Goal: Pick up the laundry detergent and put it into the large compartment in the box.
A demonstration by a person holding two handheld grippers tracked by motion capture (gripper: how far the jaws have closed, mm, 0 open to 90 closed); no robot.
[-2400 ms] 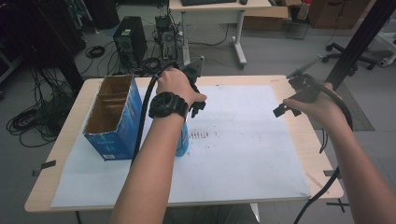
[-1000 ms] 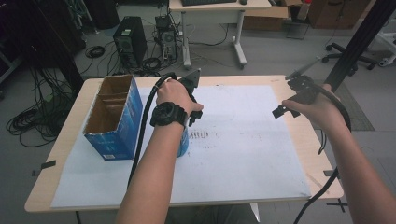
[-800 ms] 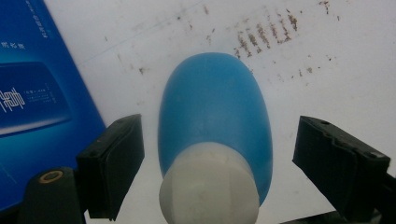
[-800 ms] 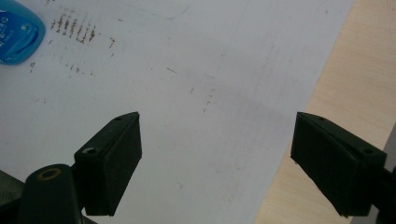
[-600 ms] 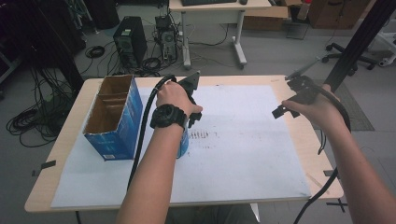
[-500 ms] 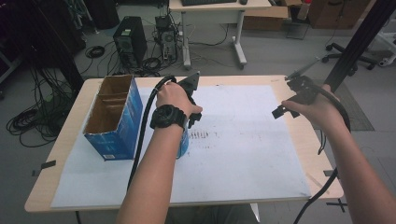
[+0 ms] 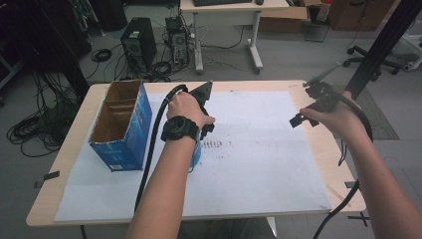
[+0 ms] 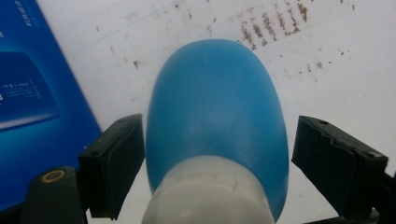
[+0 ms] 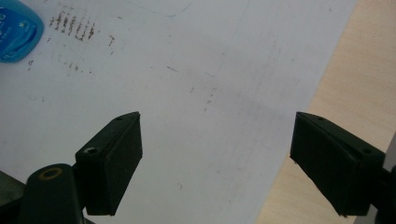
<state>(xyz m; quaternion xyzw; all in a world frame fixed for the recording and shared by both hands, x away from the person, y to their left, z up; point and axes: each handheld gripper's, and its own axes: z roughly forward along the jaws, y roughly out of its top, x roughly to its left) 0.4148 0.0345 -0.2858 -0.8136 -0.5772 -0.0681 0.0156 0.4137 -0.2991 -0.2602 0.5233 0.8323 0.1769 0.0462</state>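
— So where is the blue bottle [image 8: 217,116] right now?

— It sits on the white paper sheet [image 7: 259,164] near the table's [image 7: 74,144] left half, just beside the blue cardboard box [image 7: 122,124] at the left edge, partly under the left forearm.

— And the left gripper [image 8: 217,163]?

— Its 2 jaws stand on either side of the bottle. They have just been closing a little. The left pad [image 8: 116,163] is at the bottle's side, the right pad is clear of it, so no grip.

— What about the right gripper [image 9: 217,163]?

— It hovers near the table's right edge, jaws spread wide, nothing between them, above paper and bare wood.
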